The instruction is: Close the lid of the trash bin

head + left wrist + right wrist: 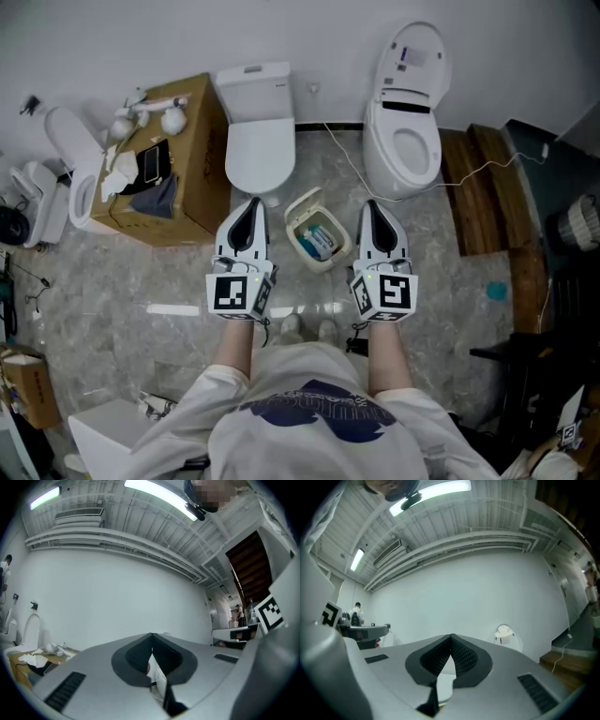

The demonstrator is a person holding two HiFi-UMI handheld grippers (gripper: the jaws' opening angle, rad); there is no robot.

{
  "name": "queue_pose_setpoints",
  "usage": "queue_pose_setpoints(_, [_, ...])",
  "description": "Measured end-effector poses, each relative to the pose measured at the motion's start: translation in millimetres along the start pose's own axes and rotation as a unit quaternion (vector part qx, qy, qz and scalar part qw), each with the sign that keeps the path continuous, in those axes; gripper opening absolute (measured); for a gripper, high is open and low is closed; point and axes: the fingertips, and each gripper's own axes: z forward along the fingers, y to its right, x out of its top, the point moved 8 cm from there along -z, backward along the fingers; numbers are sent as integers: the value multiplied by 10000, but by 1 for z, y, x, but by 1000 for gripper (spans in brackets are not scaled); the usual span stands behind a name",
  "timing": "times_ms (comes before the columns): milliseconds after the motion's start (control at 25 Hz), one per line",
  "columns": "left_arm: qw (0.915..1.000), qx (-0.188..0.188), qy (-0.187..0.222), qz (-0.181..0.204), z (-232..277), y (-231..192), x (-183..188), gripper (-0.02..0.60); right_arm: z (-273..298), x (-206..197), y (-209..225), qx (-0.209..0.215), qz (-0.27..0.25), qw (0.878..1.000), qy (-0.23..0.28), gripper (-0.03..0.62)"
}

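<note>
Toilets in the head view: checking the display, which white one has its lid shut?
The white toilet with the boxy tank, beside the brown cardboard box; the white oval toilet right of it shows an open bowl.

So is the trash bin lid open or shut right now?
Open: the lid stands tipped back, and the bin shows trash inside.
</note>
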Motion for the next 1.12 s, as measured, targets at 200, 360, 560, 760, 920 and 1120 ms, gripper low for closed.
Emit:
queue_pose_setpoints(200, [9989, -125, -214, -402, 1, -8, -3, 121, -9, -5, 31, 50, 678, 9977, -11, 128])
queue_pose_setpoints(360, [9976, -203, -316, -579, 4, -13, -6, 327, -15, -7, 55, 155, 879, 9960, -96, 384])
queue_pose_setpoints(560, [9975, -91, -492, -491, 7, -4, -11, 330, -19, -10, 77, 142, 773, 9967, -207, 393])
queue_pose_setpoints(760, [9970, 121, -604, -472, 10, 3, -20, 330, -13, -17, 88, 325, 558, 9972, -386, 385])
queue_pose_setpoints(920, [9959, 143, -791, -410, 19, -9, -34, 330, 2, -33, 90, 246, 547, 9968, -531, 380])
queue_pose_setpoints(1120, [9930, -124, -1089, -430, 50, -38, -62, 330, 33, -51, 84, -74, 481, 9966, -659, 377])
